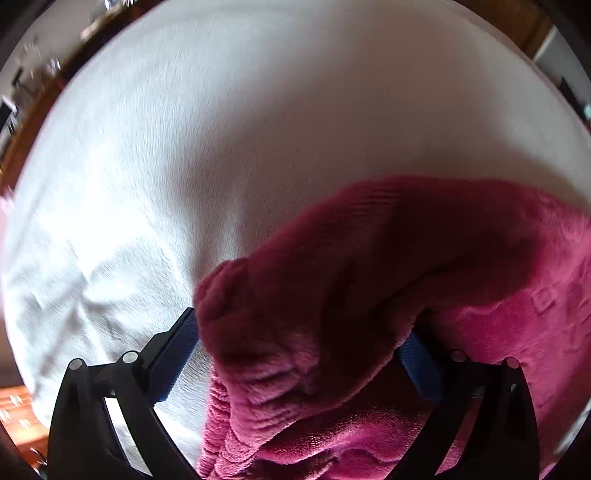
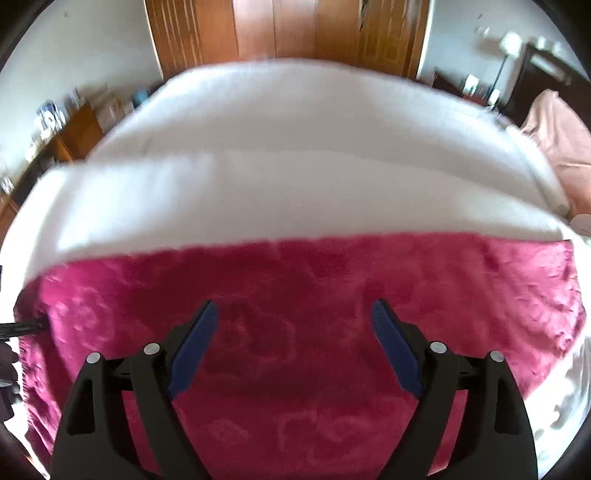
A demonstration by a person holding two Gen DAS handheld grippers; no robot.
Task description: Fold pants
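Magenta fleece pants (image 2: 303, 332): spread on your white bed (image 2: 280, 147), one fold apparently laid. Left hand-held gripper (image 1: 295, 332) clamps a bunched edge at 6 o'clock; right hand-held gripper (image 2: 293, 325) gapes empty above. Further folds remain.

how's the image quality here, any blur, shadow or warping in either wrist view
Left wrist view: bedspread smeared by motion blur, the raised fold of the pink pants dark in shadow. Right wrist view: soft throughout, bed edges bowed by the fisheye, wardrobe out of focus.
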